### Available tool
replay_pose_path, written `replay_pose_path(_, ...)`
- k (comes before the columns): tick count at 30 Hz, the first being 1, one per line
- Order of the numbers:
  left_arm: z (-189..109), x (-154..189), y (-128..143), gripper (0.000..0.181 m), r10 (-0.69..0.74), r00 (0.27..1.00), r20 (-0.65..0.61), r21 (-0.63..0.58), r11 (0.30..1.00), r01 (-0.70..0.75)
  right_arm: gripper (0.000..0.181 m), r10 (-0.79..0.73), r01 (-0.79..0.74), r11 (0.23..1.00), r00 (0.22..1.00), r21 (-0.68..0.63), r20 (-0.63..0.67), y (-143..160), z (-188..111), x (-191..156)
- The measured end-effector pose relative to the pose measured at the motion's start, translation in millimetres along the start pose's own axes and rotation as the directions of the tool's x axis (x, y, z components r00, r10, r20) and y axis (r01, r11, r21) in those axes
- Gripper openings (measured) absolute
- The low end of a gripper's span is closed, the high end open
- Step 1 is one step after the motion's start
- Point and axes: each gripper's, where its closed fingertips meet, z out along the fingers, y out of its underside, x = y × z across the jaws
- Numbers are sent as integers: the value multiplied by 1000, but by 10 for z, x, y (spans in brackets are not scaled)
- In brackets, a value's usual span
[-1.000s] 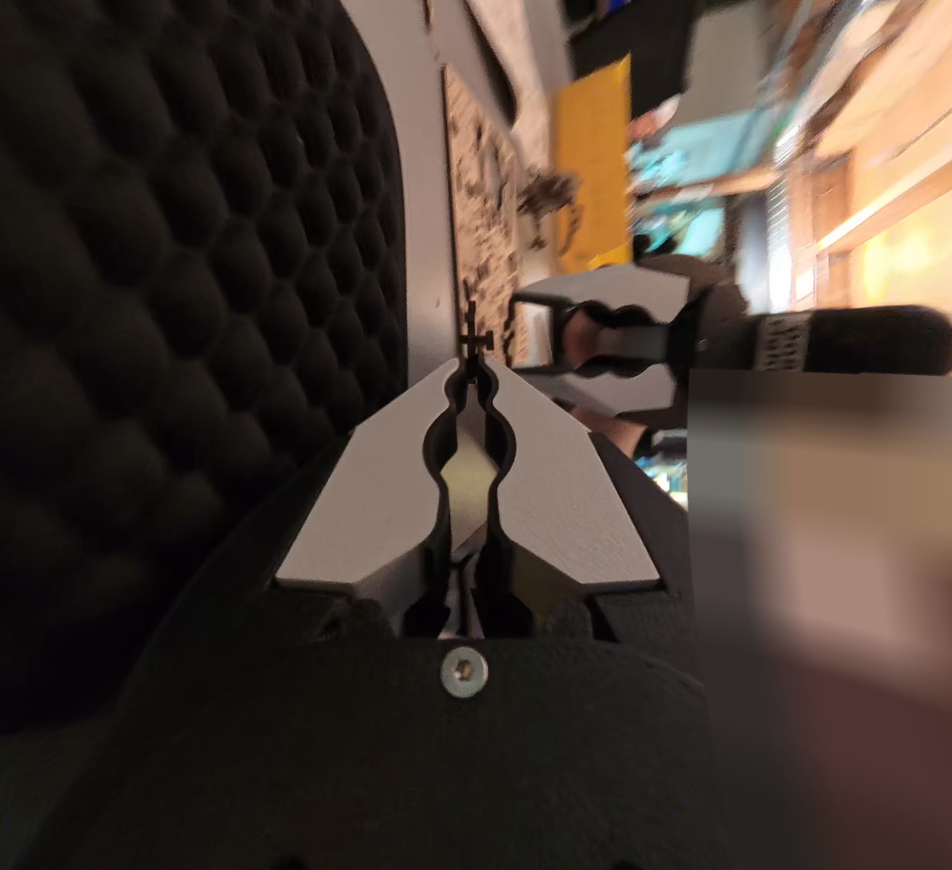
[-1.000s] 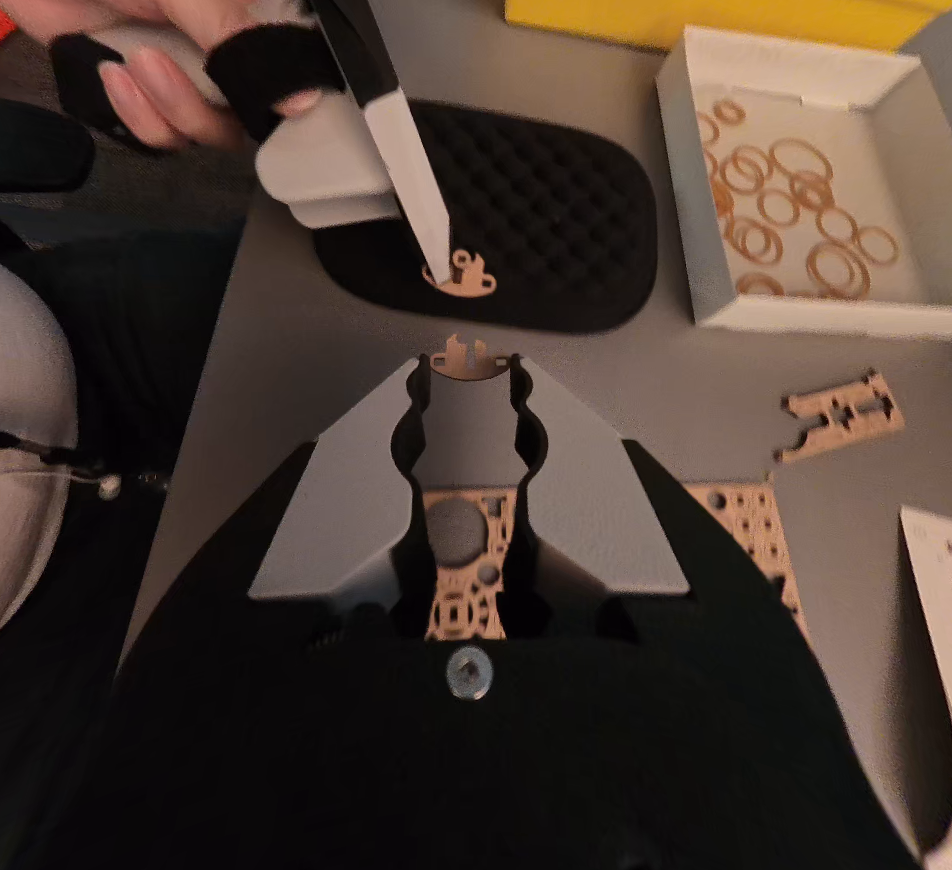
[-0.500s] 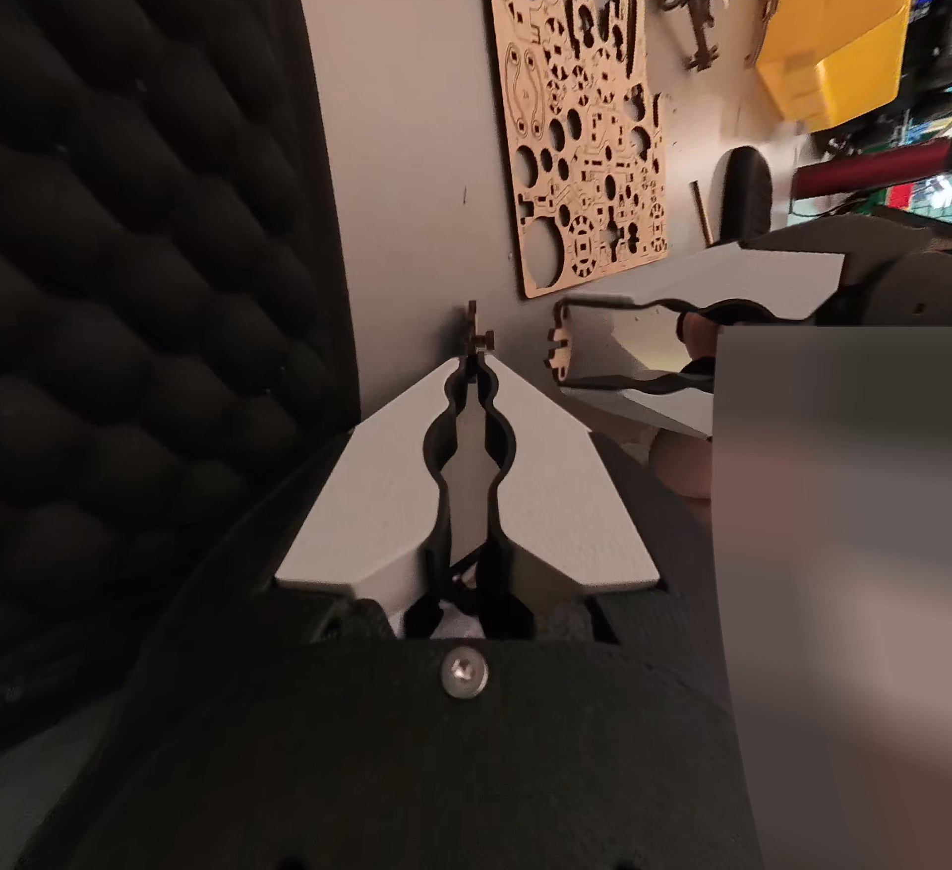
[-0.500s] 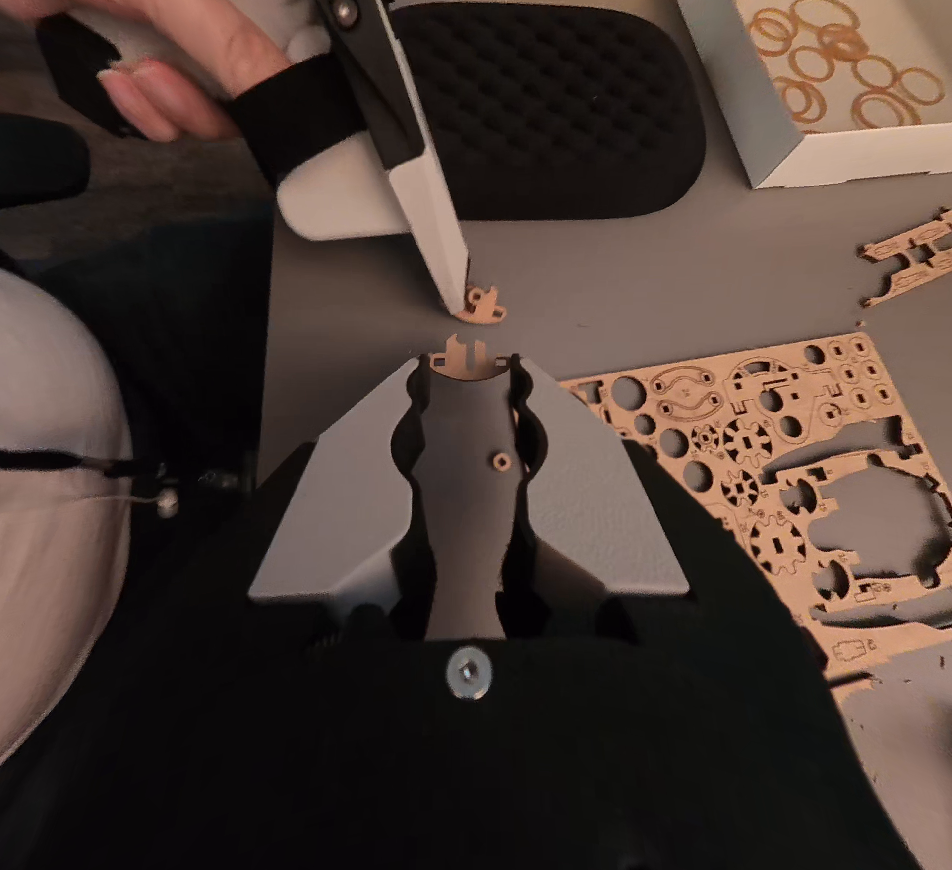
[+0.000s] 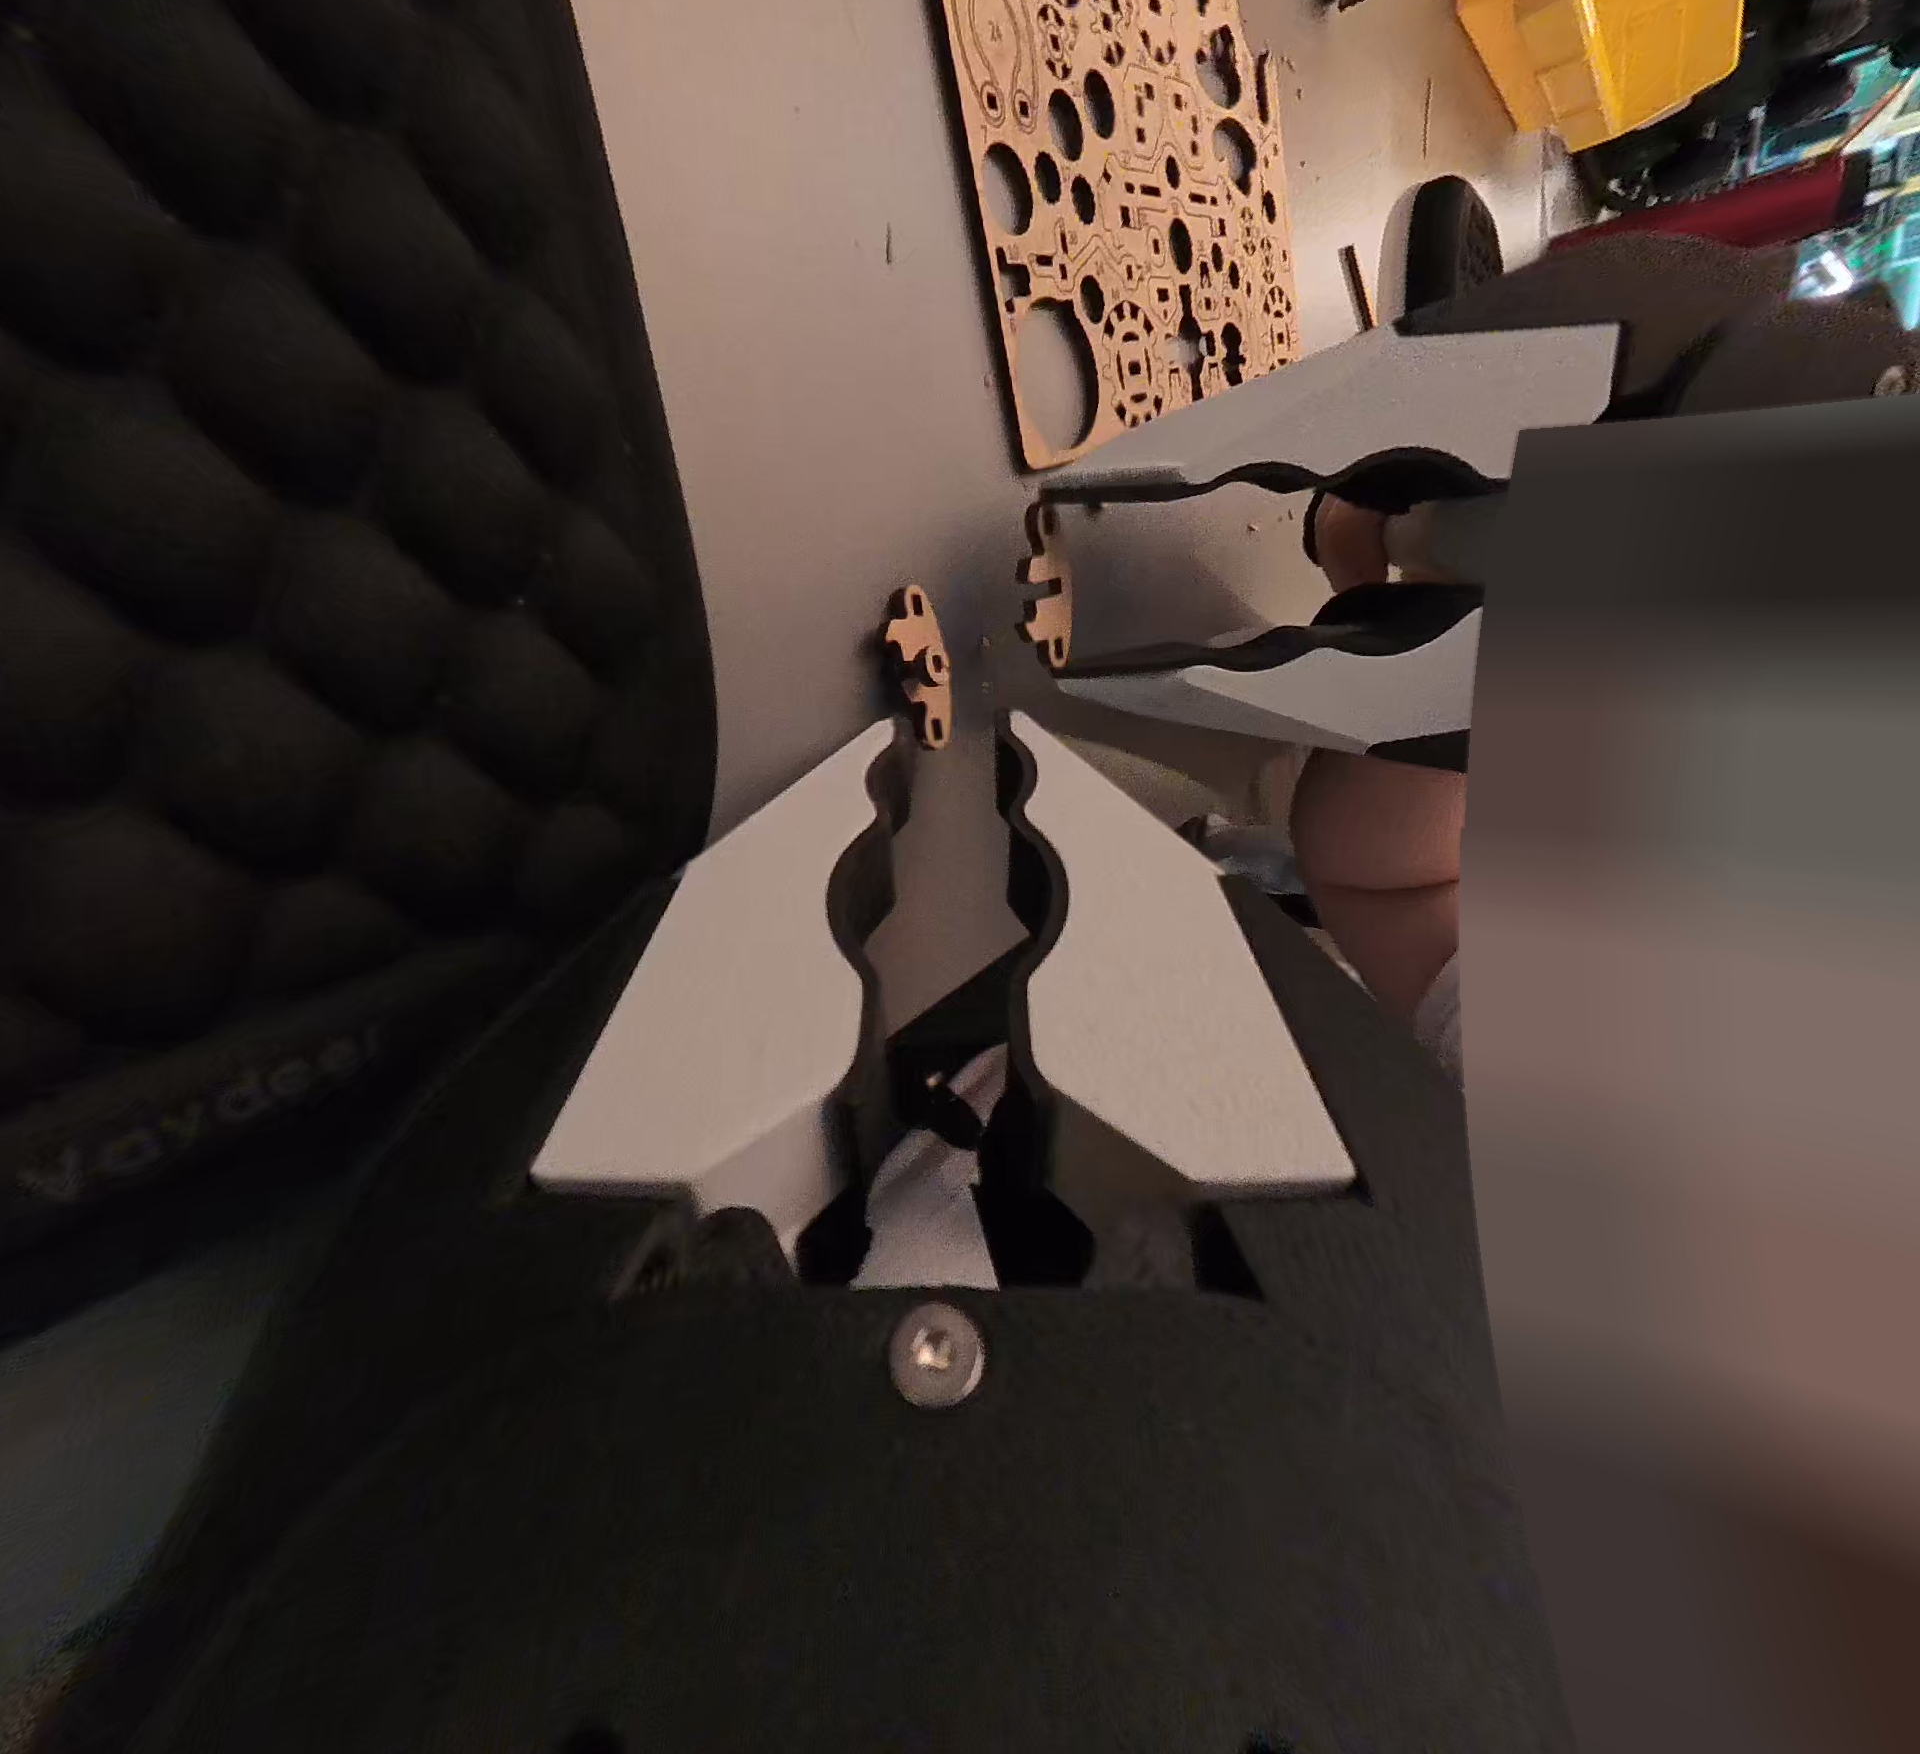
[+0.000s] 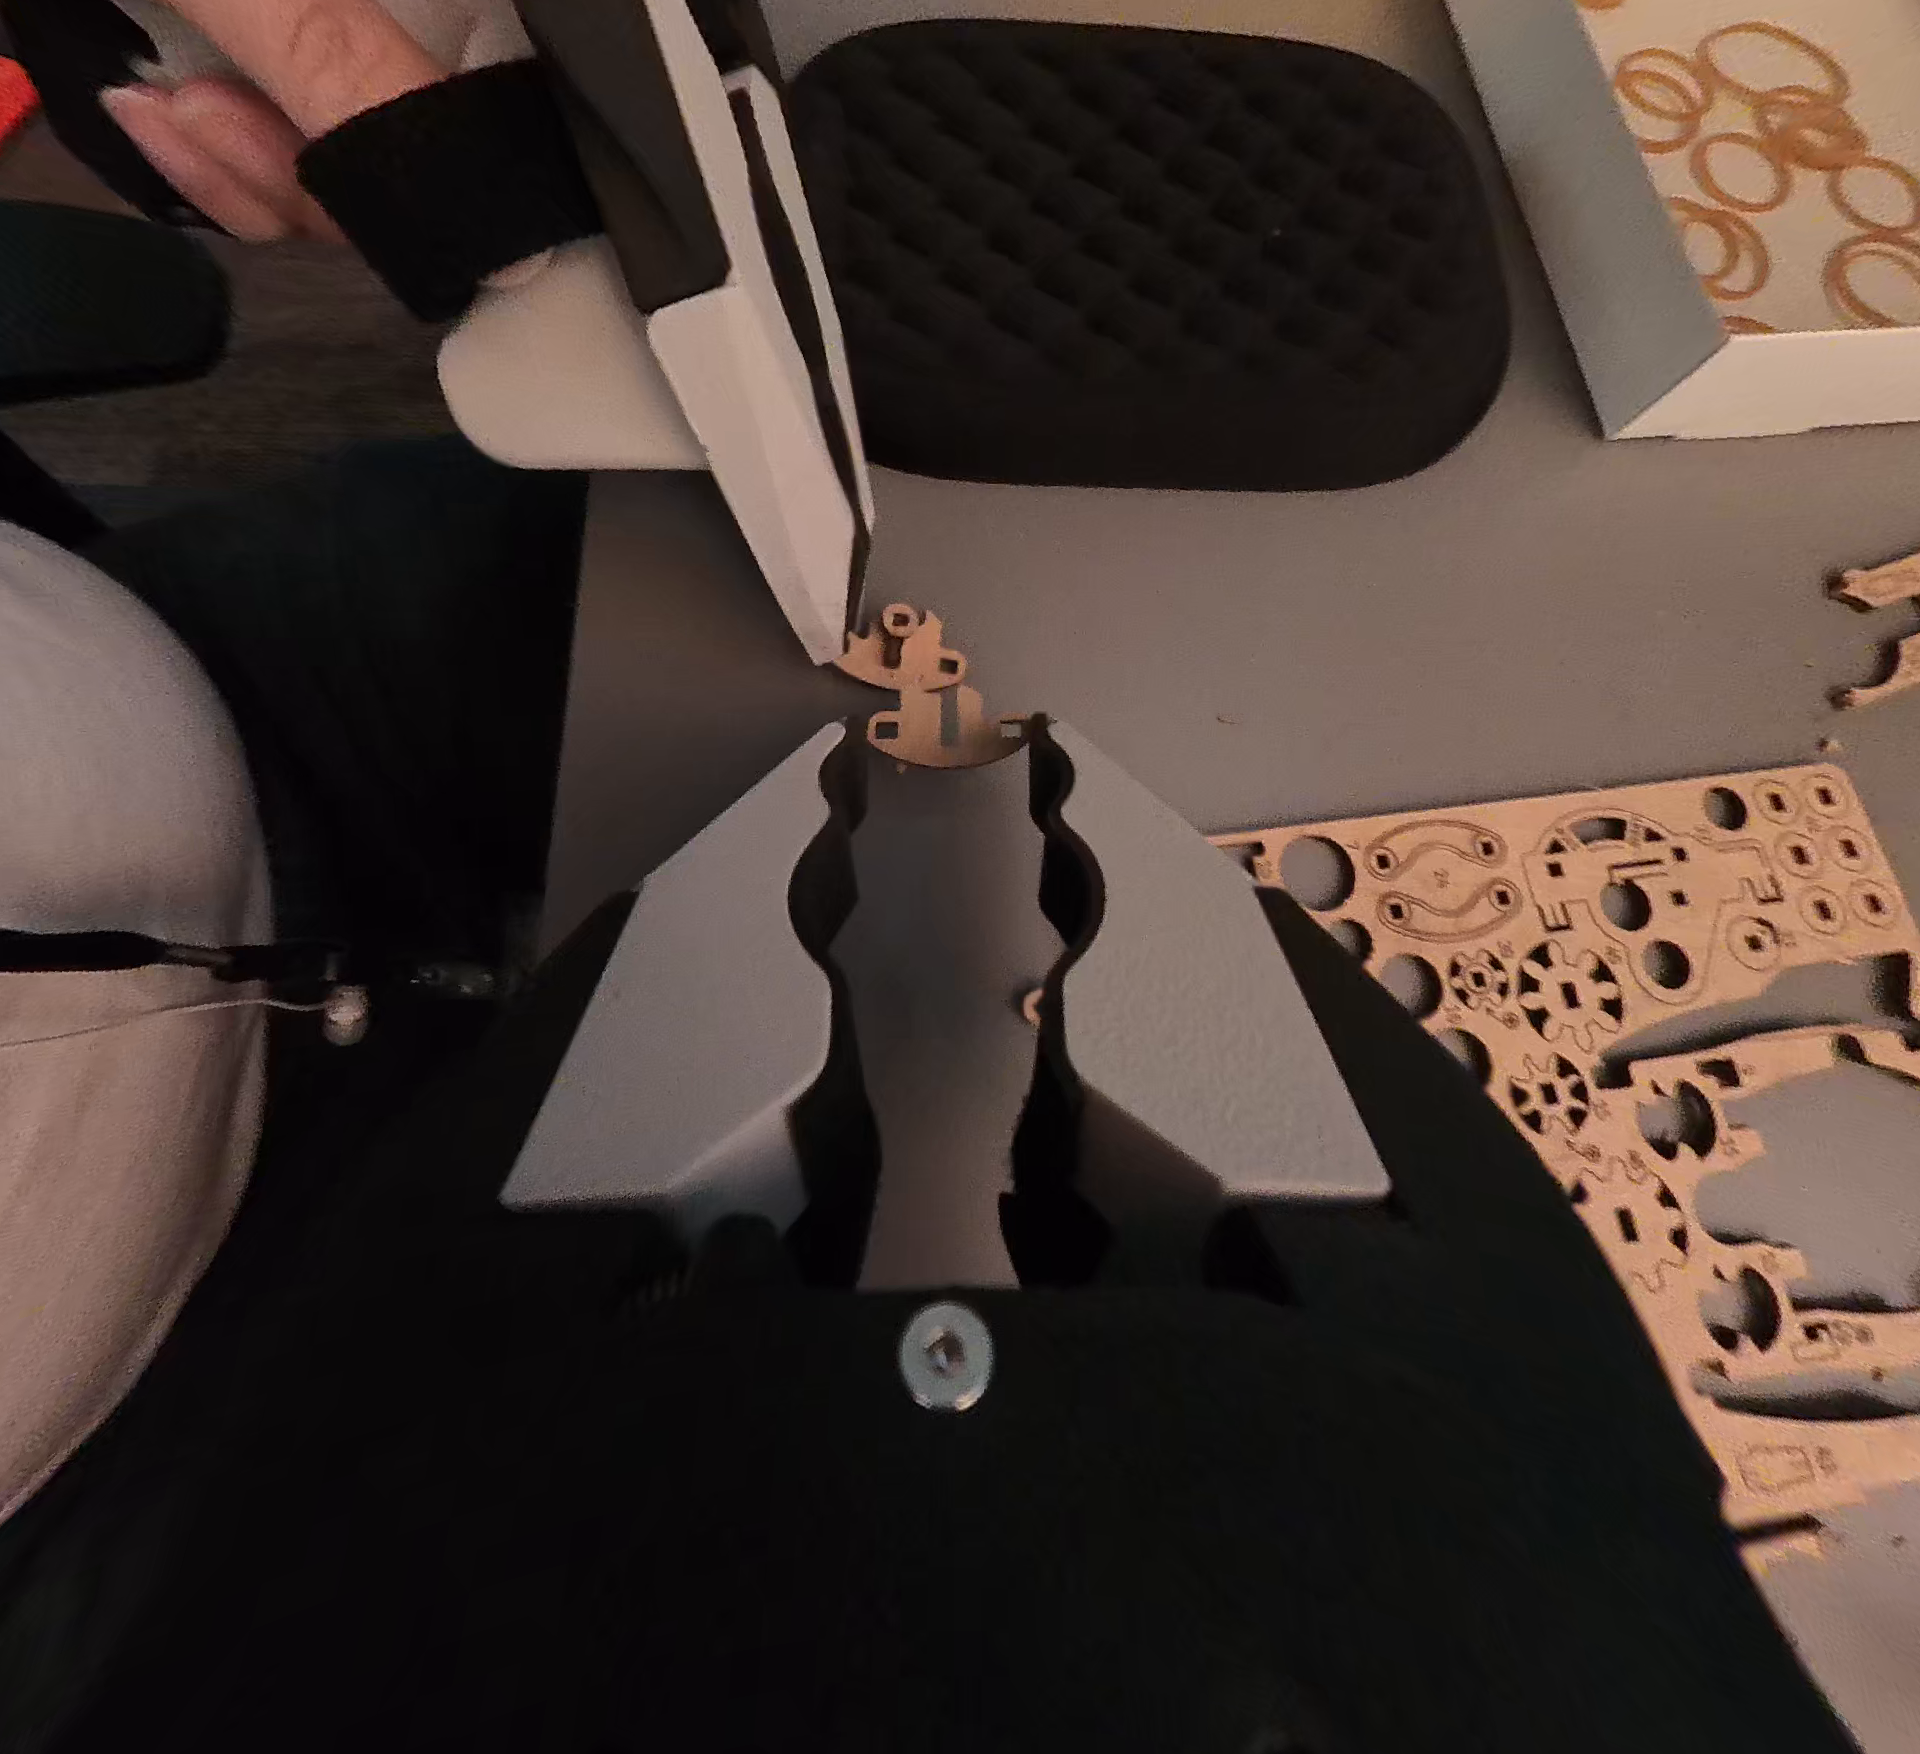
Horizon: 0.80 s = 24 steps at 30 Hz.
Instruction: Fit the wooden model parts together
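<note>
- Currently, step in hand: mating of two parts; as I judge it, alignment is begun and the joint is not yet seated
- Right tongs (image 6: 940,736): clenched on the half-round part (image 6: 935,740), gripped across its width at the very tips, slotted edge facing forward, just above the desk (image 6: 1299,624)
- Left tongs (image 5: 951,725): released, a clear gap between the tips; the small lobed part (image 5: 916,678) sits at the tip of one finger, face-on to the left wrist camera
- Contact: in the right wrist view the small lobed part overlaps the half-round part's top edge; whether a tab has entered a slot, you cannot tell
- Next move, judged: you re-grip the small part lightly, line its tab up with the slot, then press straight in; both parts look thin and likely to snap under twist
- Room: black pad (image 6: 1143,250) near ahead, cut-out sheet (image 6: 1621,998) near on the right, white box (image 6: 1538,229) well apart; bare desk lies directly beneath the joint
</note>
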Motion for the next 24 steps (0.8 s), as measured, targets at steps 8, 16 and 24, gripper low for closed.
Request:
replay_pose_path(8,-34,72,158,28,148,989,25,-68,987,-146,29,-20,21,999,998,-25,63,22,98,-131)
replay_pose_path(16,-292,1,108,19,491,865,104,-118,870,-479,30,-50,51,997,999,-59,21,42,149,-114)
replay_pose_path(24,-213,-95,-116,30,953,262,155,-287,297,-911,29,-18,18,999,1000,-32,3,9,150,-105)
